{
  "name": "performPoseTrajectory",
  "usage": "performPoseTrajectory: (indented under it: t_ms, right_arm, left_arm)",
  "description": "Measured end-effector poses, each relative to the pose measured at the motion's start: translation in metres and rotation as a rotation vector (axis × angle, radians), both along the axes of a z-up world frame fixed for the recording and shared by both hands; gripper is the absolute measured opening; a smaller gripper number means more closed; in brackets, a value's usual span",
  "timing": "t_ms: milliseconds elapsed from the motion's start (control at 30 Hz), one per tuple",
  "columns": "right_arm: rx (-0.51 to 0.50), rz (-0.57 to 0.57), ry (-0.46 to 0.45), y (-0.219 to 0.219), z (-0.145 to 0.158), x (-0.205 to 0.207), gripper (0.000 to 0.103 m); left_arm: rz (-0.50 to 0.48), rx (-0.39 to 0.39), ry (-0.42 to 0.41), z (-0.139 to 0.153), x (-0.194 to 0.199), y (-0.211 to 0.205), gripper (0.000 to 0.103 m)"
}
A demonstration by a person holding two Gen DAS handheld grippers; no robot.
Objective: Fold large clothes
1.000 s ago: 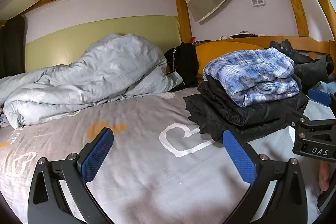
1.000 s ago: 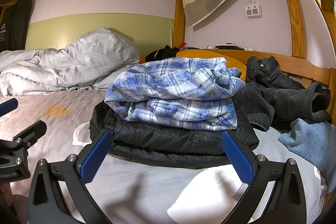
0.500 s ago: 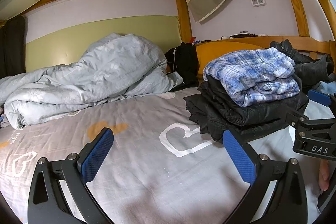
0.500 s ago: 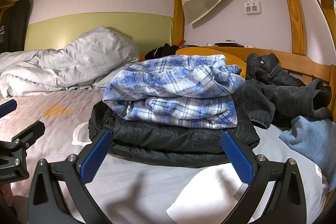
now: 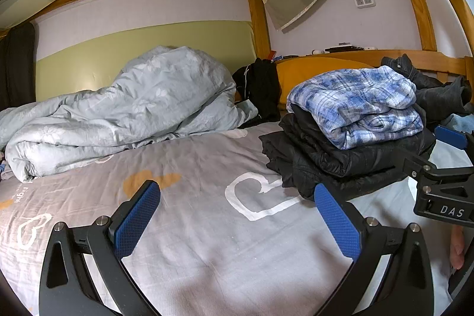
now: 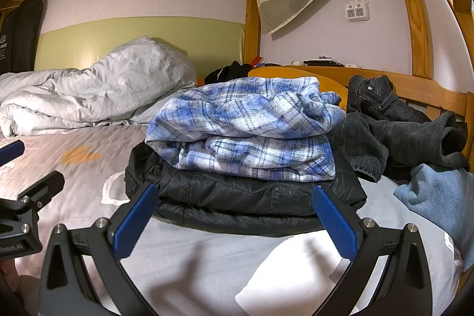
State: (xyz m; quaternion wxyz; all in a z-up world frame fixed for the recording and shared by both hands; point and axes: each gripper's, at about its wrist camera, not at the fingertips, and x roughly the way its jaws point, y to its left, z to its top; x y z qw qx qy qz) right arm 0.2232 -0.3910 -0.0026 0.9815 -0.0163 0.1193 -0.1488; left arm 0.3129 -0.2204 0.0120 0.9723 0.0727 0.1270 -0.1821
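A folded blue plaid shirt (image 6: 248, 132) lies on a folded black jacket (image 6: 243, 197) on the bed; the stack also shows at the right of the left wrist view (image 5: 355, 108). My right gripper (image 6: 234, 221) is open and empty, just in front of the jacket. My left gripper (image 5: 237, 218) is open and empty over the grey heart-print sheet (image 5: 192, 197), left of the stack. Dark jeans and dark clothes (image 6: 400, 132) and a light blue garment (image 6: 438, 197) lie unfolded to the right of the stack.
A crumpled pale duvet (image 5: 124, 114) lies at the back left. A black item (image 5: 260, 88) and an orange pillow (image 5: 311, 67) sit at the headboard. A wooden bed rail (image 6: 429, 91) runs along the right. A white pillow (image 6: 296, 271) lies under my right gripper.
The right gripper's view has shifted slightly, with the stack a little lower and closer in frame. The left gripper has not visibly moved. Both stay open.
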Motion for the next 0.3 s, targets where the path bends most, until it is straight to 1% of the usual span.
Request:
performPoseTrajectory:
  t_ms: [300]
  right_arm:
    - [-0.007,-0.001,0.001,0.0008,-0.0006,0.0002,0.103]
  left_arm:
    - [0.003,0.005,0.010,-0.0008,0.0021,-0.0002,0.103]
